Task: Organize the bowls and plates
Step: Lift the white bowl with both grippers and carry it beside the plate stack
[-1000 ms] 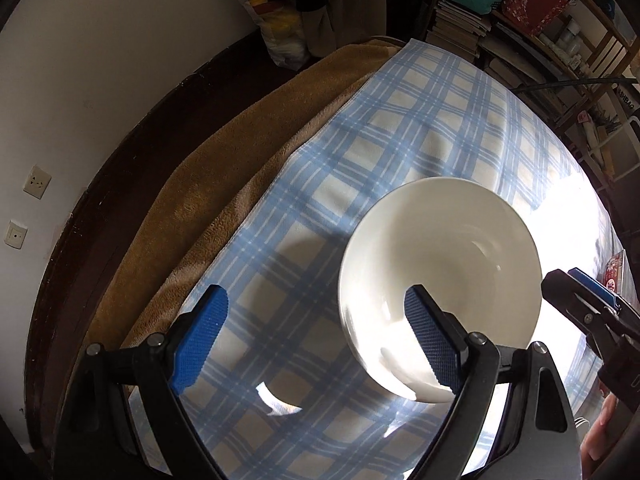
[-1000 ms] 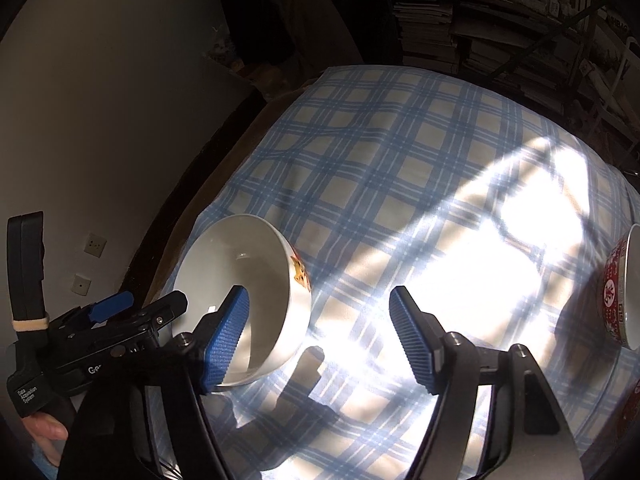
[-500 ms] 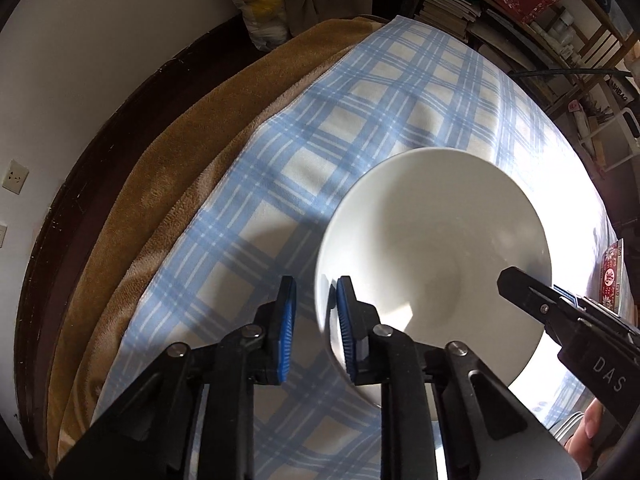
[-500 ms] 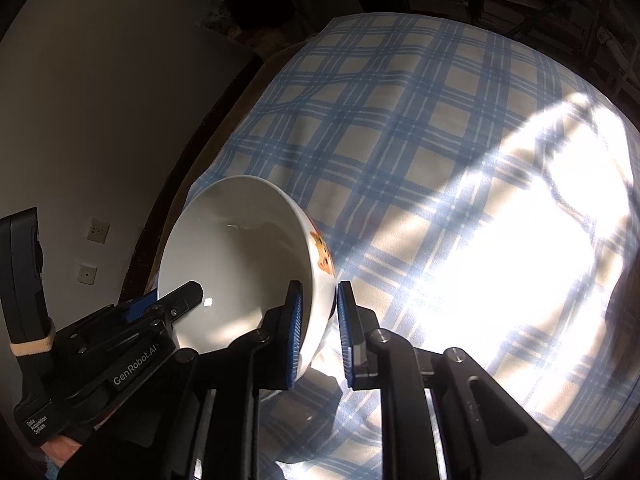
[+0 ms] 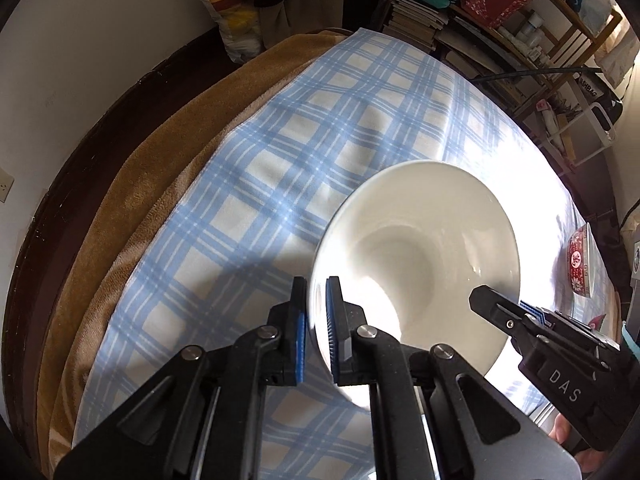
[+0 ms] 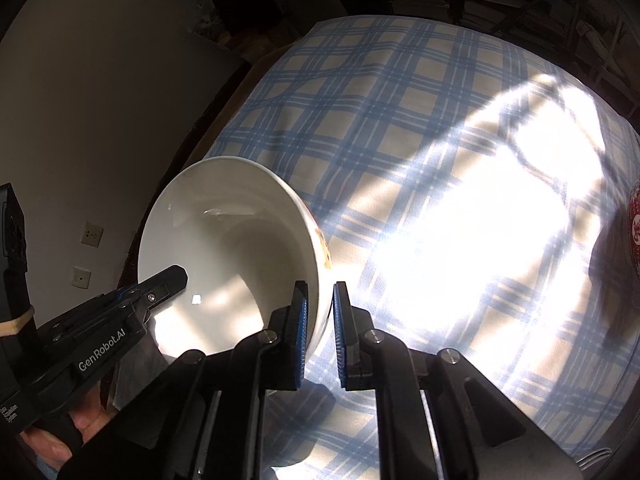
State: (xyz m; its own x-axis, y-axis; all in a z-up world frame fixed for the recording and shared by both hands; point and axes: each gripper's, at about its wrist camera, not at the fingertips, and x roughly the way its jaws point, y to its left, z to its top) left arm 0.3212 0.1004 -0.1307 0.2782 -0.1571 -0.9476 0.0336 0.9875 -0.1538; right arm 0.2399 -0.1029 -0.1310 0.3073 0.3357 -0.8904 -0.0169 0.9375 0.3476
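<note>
While angled steeply down, left tongs (image 5: 316,320) and right tongs (image 6: 320,322) pinch opposite rims of white bowl (image 5: 416,256).

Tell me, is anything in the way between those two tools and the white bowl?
Nothing visible. The left tool and the right tool each already pinch the white bowl by its rim, on opposite sides, over the checked tablecloth.

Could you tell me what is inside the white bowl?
The white bowl looks empty: only glossy white interior shows. The gripper fingers on its rim hide small patches.
</note>
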